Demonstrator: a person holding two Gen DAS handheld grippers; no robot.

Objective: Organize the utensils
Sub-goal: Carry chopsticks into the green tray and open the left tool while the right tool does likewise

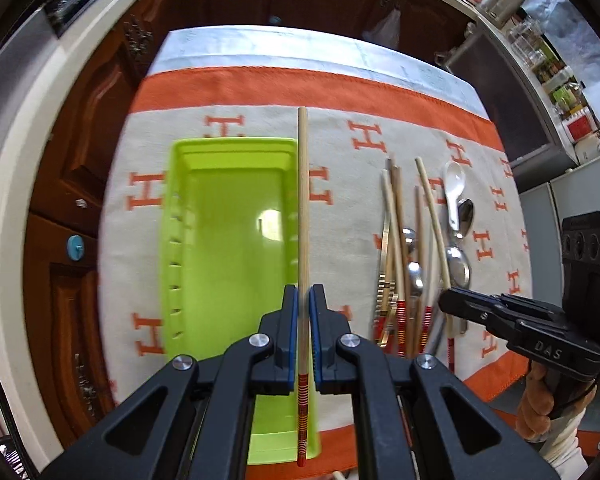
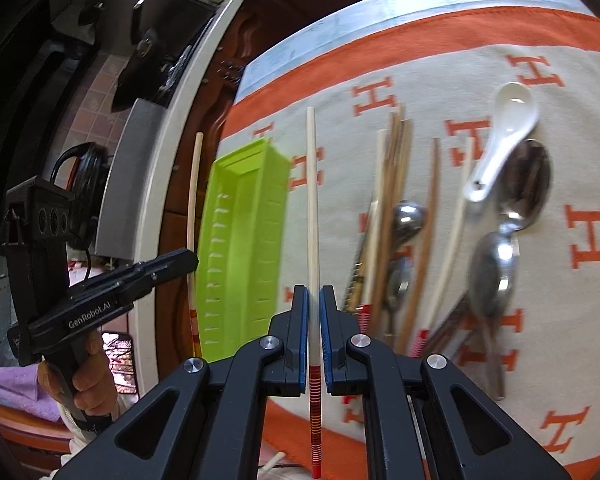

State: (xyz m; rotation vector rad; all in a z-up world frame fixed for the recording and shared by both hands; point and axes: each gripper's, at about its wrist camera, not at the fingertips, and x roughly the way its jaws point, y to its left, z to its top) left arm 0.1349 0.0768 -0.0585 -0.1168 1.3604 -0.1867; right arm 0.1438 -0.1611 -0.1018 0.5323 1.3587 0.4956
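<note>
Left wrist view: the left gripper (image 1: 304,300) has its jaws closed tight on a chopstick (image 1: 302,208), which runs straight up the middle of the frame with its red-striped end at the bottom. Under it, left of centre, the green tray (image 1: 172,216) lies empty on the table, which is covered by an orange-bordered cloth (image 1: 340,92). The chopstick crosses the tray's right wall, so a release from here could land it on the rim and let it roll onto the cloth. At centre right lies the loose pile of chopsticks (image 1: 400,248) and the metal spoons (image 1: 458,268), with a white spoon (image 1: 454,188) above them. The right gripper (image 1: 446,302) reaches in at the lower right, close to the pile.

Right wrist view: the right gripper (image 2: 314,300) is likewise clamped shut on its own chopstick (image 2: 312,200), upright in mid frame, between the green tray (image 2: 220,208) to the left and the pile (image 2: 396,200) to the right. The left gripper (image 2: 192,258) sits at lower left with its chopstick (image 2: 194,208) rising just beside the tray's far wall. With both arms heading for one narrow tray, the sticks or tools could knock together. Thin round sticks may also twist in the pads. Spoons (image 2: 496,272) overlap the pile, so later picks may drag neighbours.
</note>
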